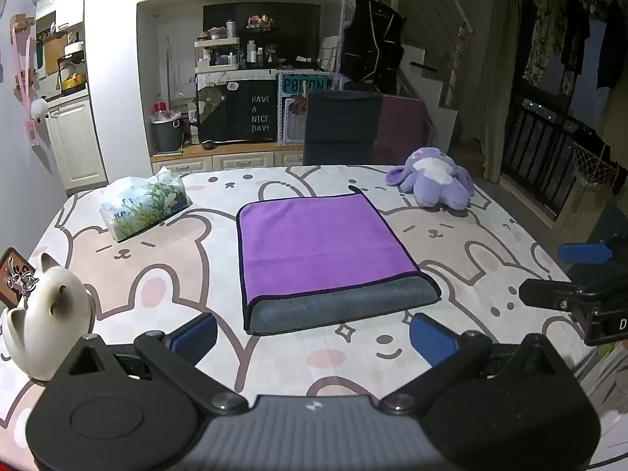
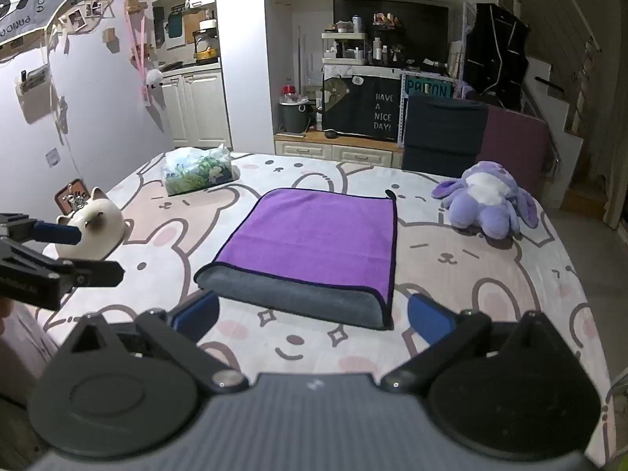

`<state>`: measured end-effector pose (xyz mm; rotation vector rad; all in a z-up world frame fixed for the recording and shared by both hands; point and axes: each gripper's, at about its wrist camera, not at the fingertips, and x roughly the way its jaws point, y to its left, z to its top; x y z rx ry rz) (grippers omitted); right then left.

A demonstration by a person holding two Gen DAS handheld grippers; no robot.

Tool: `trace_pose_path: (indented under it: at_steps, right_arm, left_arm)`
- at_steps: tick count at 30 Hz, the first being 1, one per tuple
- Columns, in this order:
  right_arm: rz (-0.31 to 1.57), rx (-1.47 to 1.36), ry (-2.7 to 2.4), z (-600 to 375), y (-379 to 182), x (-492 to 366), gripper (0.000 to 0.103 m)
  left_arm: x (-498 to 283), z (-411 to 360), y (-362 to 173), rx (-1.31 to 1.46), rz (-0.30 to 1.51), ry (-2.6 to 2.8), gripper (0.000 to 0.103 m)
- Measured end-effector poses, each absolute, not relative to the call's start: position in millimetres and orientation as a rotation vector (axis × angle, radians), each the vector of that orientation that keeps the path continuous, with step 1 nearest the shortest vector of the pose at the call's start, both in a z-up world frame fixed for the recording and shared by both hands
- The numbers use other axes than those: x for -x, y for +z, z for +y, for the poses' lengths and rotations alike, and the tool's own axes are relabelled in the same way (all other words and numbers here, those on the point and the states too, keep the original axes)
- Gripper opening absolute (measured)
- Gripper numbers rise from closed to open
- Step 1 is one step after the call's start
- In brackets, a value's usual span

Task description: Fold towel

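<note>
A purple towel [image 1: 322, 243] with a grey underside lies folded on the cartoon-print tablecloth [image 1: 157, 274], its grey fold edge facing me. It also shows in the right wrist view [image 2: 314, 243]. My left gripper [image 1: 312, 333] is open and empty, just short of the towel's near edge. My right gripper [image 2: 312, 318] is open and empty, also just short of the near edge. The right gripper shows at the right edge of the left wrist view [image 1: 565, 274]. The left gripper shows at the left edge of the right wrist view [image 2: 86, 251].
A tissue pack [image 1: 145, 206] lies at the far left. A purple plush toy [image 1: 431, 178] sits at the far right. A white cat figurine [image 1: 51, 322] stands at the near left by a small framed card [image 1: 15, 278]. A dark chair [image 1: 343, 127] stands behind the table.
</note>
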<state>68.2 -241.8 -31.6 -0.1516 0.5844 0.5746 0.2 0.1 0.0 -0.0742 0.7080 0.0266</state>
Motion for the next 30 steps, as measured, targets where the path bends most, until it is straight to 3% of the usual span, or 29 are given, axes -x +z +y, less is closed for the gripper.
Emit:
trace_pose_path:
  at_steps: [30]
  right_arm:
    - [0.589,0.151,0.573,-240.6,-31.5,-67.2,0.103]
  left_arm:
    - [0.1,-0.3,0.2,0.07,0.699,0.026,0.103]
